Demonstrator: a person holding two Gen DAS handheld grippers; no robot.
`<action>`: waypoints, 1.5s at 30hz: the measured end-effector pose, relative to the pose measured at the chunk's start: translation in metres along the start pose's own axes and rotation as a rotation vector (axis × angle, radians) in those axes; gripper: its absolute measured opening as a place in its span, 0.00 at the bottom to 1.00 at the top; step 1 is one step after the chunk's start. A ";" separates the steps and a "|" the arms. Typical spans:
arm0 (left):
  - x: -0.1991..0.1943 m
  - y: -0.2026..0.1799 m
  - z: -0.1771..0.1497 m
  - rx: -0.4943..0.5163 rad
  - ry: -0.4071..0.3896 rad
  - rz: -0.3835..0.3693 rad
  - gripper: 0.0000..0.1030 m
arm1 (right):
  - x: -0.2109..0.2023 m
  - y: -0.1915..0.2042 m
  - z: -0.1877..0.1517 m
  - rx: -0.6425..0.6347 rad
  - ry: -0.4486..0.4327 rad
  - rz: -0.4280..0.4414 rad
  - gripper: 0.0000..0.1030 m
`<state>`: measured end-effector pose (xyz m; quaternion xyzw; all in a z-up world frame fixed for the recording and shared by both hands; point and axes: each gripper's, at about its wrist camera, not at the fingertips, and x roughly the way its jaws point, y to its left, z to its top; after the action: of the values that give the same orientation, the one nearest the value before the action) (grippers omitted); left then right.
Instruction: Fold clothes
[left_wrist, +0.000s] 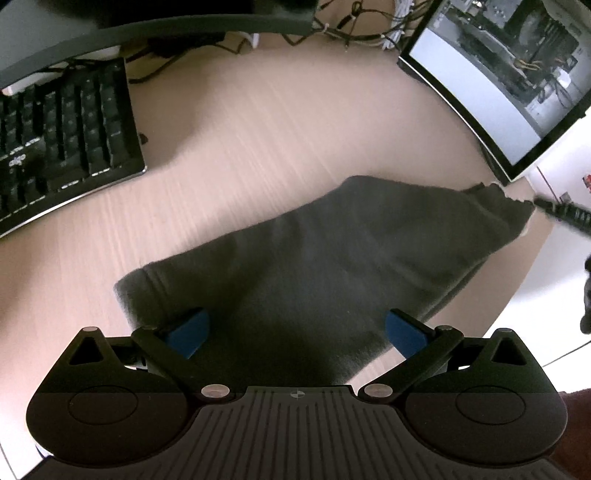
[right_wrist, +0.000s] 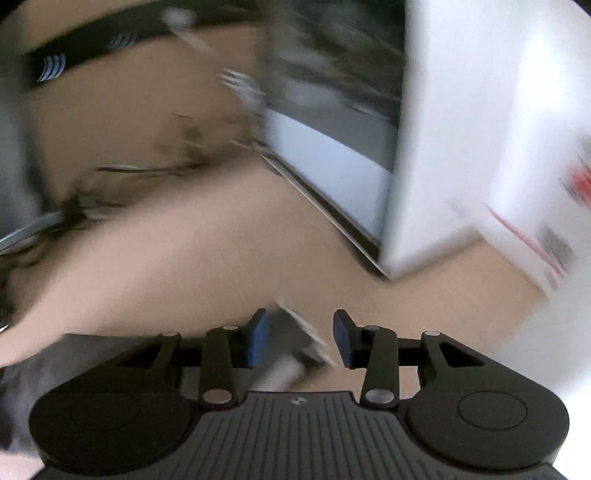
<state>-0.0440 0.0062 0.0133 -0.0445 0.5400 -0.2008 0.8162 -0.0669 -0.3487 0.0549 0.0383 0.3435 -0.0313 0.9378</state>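
A dark grey garment (left_wrist: 314, 258) lies folded in a slanted band on the pale wooden desk (left_wrist: 258, 129). My left gripper (left_wrist: 295, 332) hovers over its near end, open wide, blue pads on either side of the cloth and nothing held. The garment's far corner reaches the desk's right edge, where a blurred black piece, probably my right gripper (left_wrist: 561, 212), shows. In the heavily blurred right wrist view, my right gripper (right_wrist: 301, 338) is open, with a grey cloth corner (right_wrist: 288, 343) and a whitish tag lying between the fingers, apart from the right pad. More grey cloth (right_wrist: 55, 358) shows lower left.
A black keyboard (left_wrist: 62, 136) sits at the left. A monitor (left_wrist: 509, 74) stands at the back right, with tangled cables (left_wrist: 354, 26) behind. In the right wrist view the monitor (right_wrist: 332, 147) and a white box (right_wrist: 480, 129) stand close ahead.
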 end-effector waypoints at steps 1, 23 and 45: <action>0.000 0.000 -0.001 -0.010 0.002 -0.002 1.00 | 0.002 0.009 -0.001 -0.014 0.003 0.054 0.37; 0.013 -0.007 -0.004 -0.076 -0.021 0.069 1.00 | 0.063 -0.036 0.001 0.043 0.195 0.022 0.17; 0.015 -0.014 -0.014 -0.142 -0.076 0.101 1.00 | 0.049 0.035 -0.008 -0.060 0.213 0.215 0.45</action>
<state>-0.0557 -0.0103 -0.0015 -0.0824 0.5230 -0.1186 0.8400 -0.0318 -0.3145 0.0183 0.0499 0.4358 0.0836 0.8948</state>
